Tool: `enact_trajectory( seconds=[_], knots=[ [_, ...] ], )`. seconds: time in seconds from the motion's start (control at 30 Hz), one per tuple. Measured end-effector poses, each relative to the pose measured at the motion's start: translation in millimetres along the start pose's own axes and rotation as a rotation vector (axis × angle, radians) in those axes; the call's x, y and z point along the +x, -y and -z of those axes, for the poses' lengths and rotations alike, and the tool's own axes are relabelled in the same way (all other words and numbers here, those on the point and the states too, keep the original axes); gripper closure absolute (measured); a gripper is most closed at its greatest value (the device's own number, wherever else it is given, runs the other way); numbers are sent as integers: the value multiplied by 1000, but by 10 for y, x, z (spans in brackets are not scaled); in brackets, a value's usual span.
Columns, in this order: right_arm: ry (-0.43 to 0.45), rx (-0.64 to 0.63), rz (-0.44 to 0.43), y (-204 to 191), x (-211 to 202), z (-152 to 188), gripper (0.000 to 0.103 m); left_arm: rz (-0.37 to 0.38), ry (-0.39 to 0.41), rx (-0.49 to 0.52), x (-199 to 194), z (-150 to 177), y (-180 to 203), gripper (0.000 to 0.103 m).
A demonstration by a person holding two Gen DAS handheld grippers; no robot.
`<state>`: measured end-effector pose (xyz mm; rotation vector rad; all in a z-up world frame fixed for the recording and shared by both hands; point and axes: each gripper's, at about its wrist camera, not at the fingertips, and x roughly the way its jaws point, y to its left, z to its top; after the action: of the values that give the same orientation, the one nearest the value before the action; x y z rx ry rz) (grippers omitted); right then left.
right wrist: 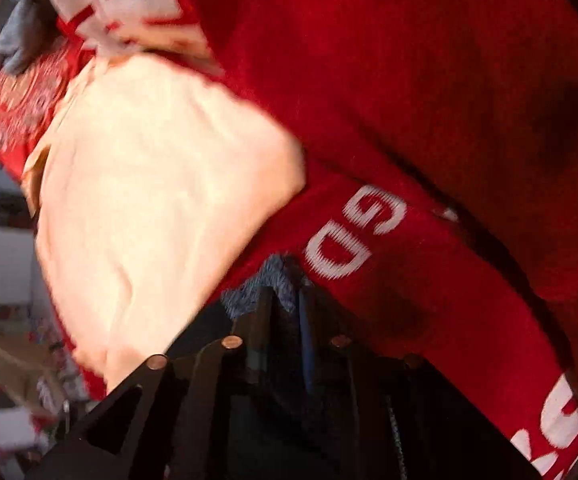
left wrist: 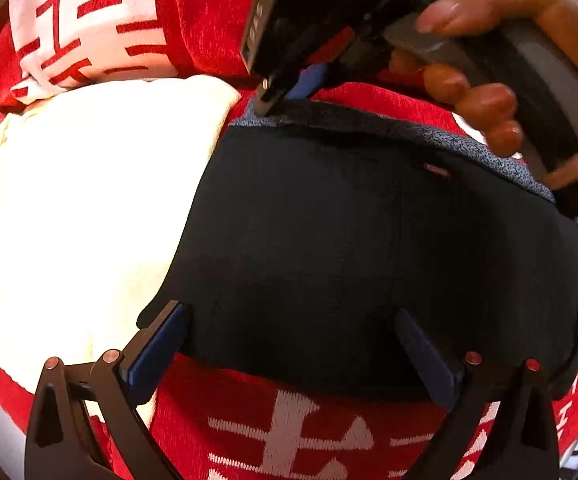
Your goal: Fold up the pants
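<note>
Red fabric with white woven lettering (left wrist: pixel 301 432) covers the work surface in both views; whether a desk or a bed lies beneath cannot be told. On it, to the left in both views, lies a cream-white cloth (left wrist: pixel 89 208), brightly lit.

The dark navy pants (left wrist: pixel 349 240) lie spread flat on the red fabric, just beside the cream cloth and touching its edge. Their far edge shows a speckled grey band (left wrist: pixel 469 140).

The left gripper (left wrist: pixel 293 344) points steeply down over the near edge of the pants. Its two blue-padded fingers (left wrist: pixel 157 352) stand wide apart, released, with the near edge of the pants between them; the pads do not press on the cloth.

The right gripper (left wrist: pixel 285 96) is at the far left corner of the pants, a hand (left wrist: pixel 485 76) wrapped around its handle. Its fingers are drawn nearly together on the grey-banded edge, grasping it. The right wrist view, blurred, shows the same grey fabric (right wrist: pixel 273 280) bunched at the tips of the narrowed fingers (right wrist: pixel 305 312).
</note>
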<state>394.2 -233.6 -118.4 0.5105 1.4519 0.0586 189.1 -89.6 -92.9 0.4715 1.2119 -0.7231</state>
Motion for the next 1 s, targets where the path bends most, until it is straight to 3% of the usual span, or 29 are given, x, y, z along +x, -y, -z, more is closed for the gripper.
enact_trajectory(
  seconds=[0.1,0.2,0.27,0.33,0.57,0.77,1.0],
  knots=[
    [72,-14,73,-32,-290,138,80,-5,11,19,-3,26,-5,0],
    [126,43,66,77,-676,506,79,-7,3,21,9,-1,-4,0],
    [132,109,60,235,-901,831,71,-9,-14,22,25,-47,9,0],
    [139,158,74,414,-1067,1077,47,-19,-37,32,21,-77,14,0],
    [129,429,72,970,-1470,2376,39,-56,-93,88,-117,-148,209,0],
    [161,663,32,1306,-1641,3380,37,-50,-91,212,-275,-198,850,0],
    [193,816,-26,1545,-1773,4213,37,-11,-93,321,-288,-312,1822,0]
  ],
)
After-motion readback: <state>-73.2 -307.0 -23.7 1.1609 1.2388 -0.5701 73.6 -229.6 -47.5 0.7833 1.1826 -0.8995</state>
